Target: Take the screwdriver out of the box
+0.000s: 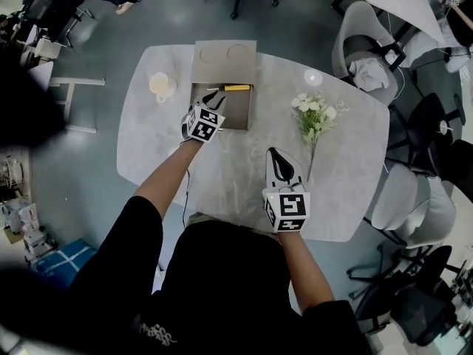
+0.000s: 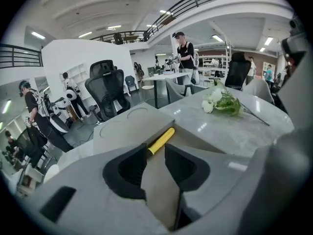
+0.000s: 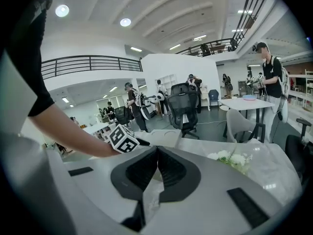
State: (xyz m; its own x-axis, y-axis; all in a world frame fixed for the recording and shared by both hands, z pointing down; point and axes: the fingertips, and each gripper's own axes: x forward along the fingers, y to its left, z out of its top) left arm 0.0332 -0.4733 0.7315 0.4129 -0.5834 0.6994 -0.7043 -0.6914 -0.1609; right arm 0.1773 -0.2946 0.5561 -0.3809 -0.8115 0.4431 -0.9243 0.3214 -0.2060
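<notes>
Bright ceiling lights [image 3: 62,10] glare overhead; fisheye bending and dark vignetting ring the 2 gripper views.

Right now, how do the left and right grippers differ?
The left gripper has its jaws apart; the right gripper has them together. The left gripper points into the box at the screwdriver; the right gripper hangs over the table beside the flowers. Neither holds anything.

No legible text or signs.
</notes>
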